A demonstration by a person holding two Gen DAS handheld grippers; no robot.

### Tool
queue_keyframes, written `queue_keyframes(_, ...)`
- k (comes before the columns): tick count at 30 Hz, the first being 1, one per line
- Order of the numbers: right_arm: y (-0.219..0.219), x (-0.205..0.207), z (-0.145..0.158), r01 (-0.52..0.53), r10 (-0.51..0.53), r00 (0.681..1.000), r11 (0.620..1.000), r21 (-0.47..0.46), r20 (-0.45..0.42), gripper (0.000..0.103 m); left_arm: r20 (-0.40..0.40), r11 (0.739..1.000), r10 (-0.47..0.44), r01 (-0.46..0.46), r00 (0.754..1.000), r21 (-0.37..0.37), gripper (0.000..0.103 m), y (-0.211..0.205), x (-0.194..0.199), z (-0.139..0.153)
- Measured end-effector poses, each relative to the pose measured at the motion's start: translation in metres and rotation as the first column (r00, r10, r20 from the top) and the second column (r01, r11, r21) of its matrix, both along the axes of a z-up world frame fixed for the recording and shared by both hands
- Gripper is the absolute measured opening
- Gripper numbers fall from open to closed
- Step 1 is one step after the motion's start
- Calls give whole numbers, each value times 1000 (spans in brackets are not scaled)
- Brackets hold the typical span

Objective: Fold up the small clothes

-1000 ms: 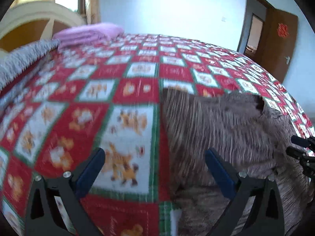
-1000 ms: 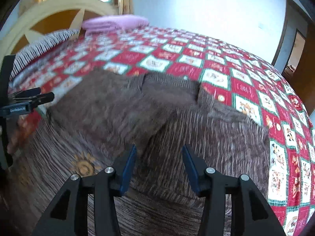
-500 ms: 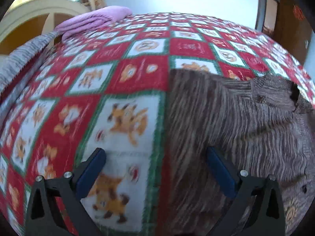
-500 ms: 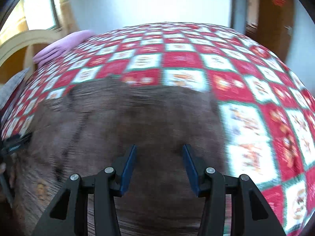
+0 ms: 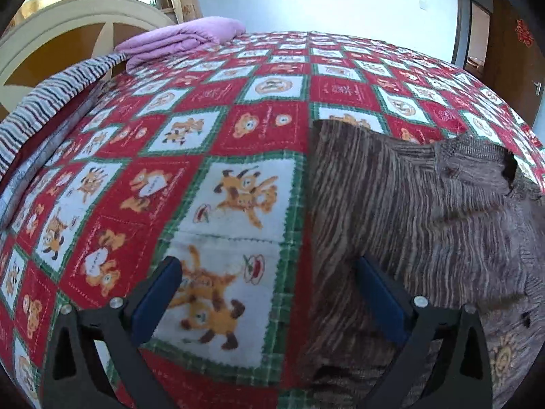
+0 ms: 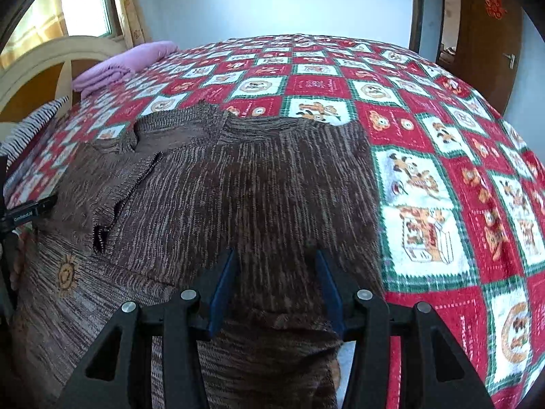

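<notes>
Right wrist: sweater (image 6: 259, 184) between claw (image 6: 276, 286) blades

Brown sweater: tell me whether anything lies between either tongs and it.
Nothing visible does. The left tongs straddle the brown sweater's edge on the quilt; the right tongs hang open directly over it.

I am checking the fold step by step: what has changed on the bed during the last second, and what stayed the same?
The right gripper slid across the brown sweater toward its edge by the blanket and now hangs over that side. The left gripper came lower at the opposite edge. Neither took hold of anything; both are open. The sweater lies flat as before, and the purple cloth has not moved.
</notes>
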State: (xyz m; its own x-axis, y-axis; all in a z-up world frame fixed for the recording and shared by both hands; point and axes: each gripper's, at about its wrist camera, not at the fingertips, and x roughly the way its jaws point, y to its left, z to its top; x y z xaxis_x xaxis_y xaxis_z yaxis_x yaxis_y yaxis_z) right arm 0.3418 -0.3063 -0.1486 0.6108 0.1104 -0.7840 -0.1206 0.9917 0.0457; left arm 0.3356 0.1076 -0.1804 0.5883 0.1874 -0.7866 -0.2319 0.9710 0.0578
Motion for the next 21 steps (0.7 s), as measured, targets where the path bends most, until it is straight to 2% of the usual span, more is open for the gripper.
queue_keyframes(5,-12,-10,5,34,-35,999,997,64,10,50,4,1000,-19,19,1000,-17,103,-3,-20,3)
queue_keyframes(8,-15,-17,7,47,-49,999,995,87,20,51,16,1000,-30,30,999,2,103,-7,-32,5)
queue_keyframes(13,-17,-29,7,58,-61,997,994,88,36,51,55,997,-56,53,997,56,103,-16,-49,12)
queue_keyframes(16,-15,-37,5,49,-52,997,997,52,52,51,43,994,-74,70,996,87,103,-20,-53,10)
queue_keyframes(17,-14,-39,5,47,-49,997,998,38,55,52,47,993,-78,73,996,96,103,-21,-56,11)
queue_keyframes(20,-10,-45,4,13,-13,999,1000,15,49,76,65,992,-81,74,995,101,103,-23,-64,13)
queue_keyframes(21,-8,-47,2,1,-1,999,1000,9,46,79,65,992,-82,75,995,99,103,-23,-66,13)
